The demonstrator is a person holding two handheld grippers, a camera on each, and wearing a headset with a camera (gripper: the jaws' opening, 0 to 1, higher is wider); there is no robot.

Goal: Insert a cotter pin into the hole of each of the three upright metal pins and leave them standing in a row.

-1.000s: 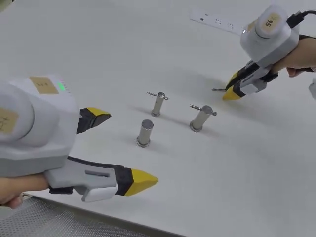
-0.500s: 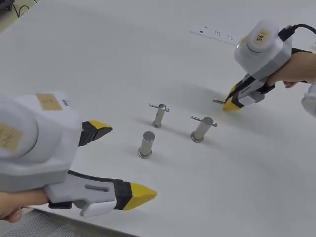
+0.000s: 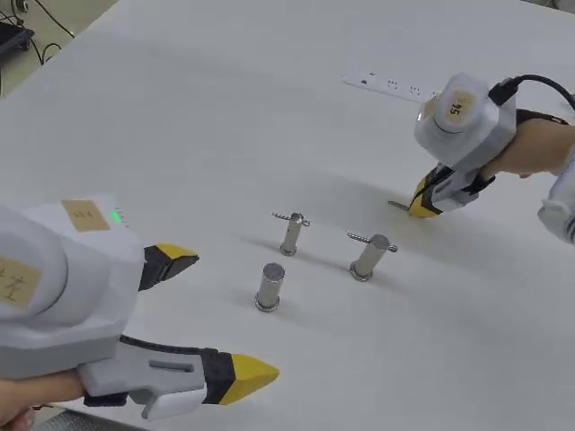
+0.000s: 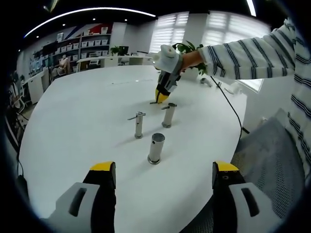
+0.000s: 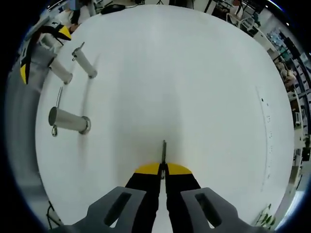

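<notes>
Three upright metal pins stand on the white table. The back pin (image 3: 290, 233) and the right pin (image 3: 368, 256) each carry a cotter pin through the top. The front pin (image 3: 269, 285) has a bare top. My right gripper (image 3: 420, 208) is tipped down to the table right of the pins, shut on a loose cotter pin (image 5: 164, 150) that sticks out from its tips and lies against the surface. Near the table's front edge my left gripper (image 4: 164, 169) is open and holds nothing, with the bare pin (image 4: 156, 148) just ahead of its jaws.
A white power strip (image 3: 395, 87) lies at the far side of the table behind the right gripper. A striped sleeve (image 4: 252, 53) reaches in from the right. The table's front edge runs under the left gripper.
The head view has shifted, so everything sits lower in the picture. The right gripper has stayed down at the table on the cotter pin. The pins have not moved.
</notes>
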